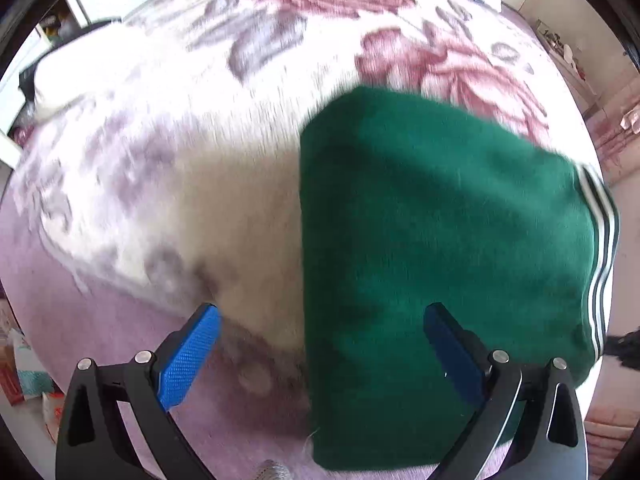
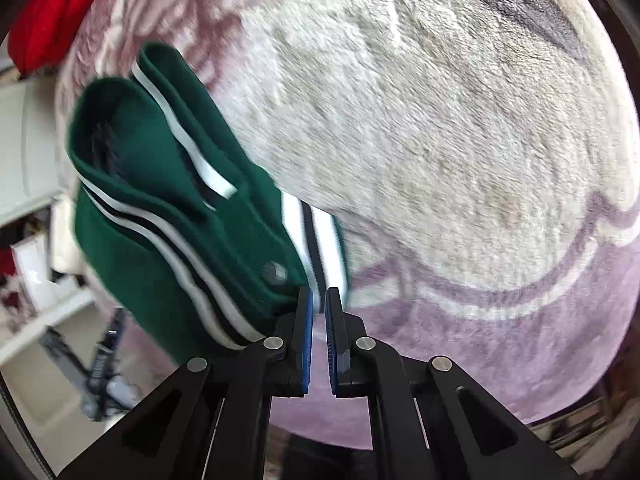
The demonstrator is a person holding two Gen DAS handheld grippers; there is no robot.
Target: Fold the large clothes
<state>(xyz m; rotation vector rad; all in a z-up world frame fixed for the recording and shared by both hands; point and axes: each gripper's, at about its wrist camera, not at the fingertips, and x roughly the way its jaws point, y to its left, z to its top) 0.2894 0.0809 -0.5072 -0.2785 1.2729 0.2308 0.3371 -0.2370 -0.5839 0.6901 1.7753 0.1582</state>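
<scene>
green fleece, a folded jacket (image 1: 440, 260), lies on the plush floral blanket (image 1: 180, 152), its white-and-dark striped trim (image 1: 600, 248) along the right edge in the left wrist view. the left gripper (image 1: 320, 344) hangs over the jacket's near left edge with its blue pads (image 1: 188, 356) spread wide, nothing between them. in the right wrist view the right gripper (image 2: 319, 312) has its jaws drawn together, only a thin slit left; the jacket's striped cuff (image 2: 316, 236) sits just beyond the tips, though blur makes it hard to say whether any cloth is pinched. a snap button (image 2: 274, 272) shows near them. a red cloth (image 2: 52, 8) lies at the far corner.
</scene>
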